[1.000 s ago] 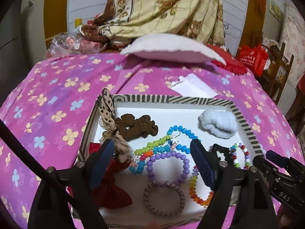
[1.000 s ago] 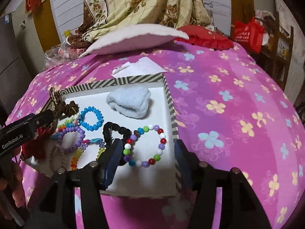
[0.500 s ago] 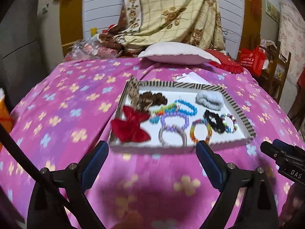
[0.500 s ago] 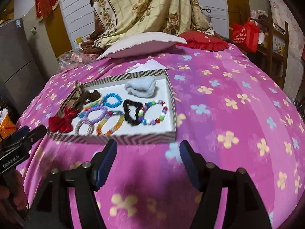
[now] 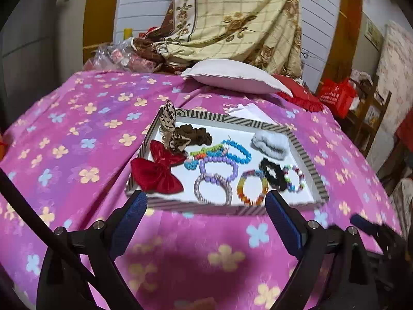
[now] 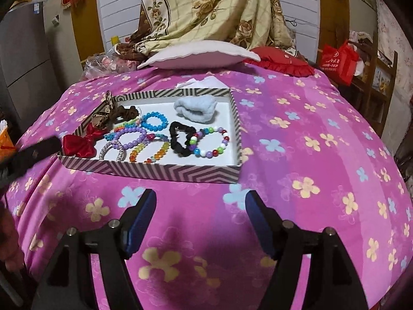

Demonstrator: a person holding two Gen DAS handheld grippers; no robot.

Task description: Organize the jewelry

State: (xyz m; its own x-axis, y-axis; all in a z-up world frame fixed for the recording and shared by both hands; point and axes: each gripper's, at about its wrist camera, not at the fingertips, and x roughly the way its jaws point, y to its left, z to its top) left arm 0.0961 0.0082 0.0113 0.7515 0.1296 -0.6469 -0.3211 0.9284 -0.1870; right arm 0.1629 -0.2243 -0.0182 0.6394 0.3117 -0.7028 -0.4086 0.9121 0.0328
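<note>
Brimming striped tray [image 6: 165, 171] of bright beaded bracelets [image 6: 210, 140], both grippers [image 6: 200, 206] agape, empty

- Pink bedspread [image 6: 296, 134] with yellow and blue flowers
- Shallow box [image 6: 180, 171] with black-and-white chevron stripes, white inside
- Red velvet bow [image 5: 157, 170]
- Blue bead bracelet [image 6: 154, 121]

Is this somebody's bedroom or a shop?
Most likely a bedroom at home. The tray of bracelets sits on a bed with a pink flowered sheet, a white pillow lies at its head, and a quilt hangs behind.
</note>
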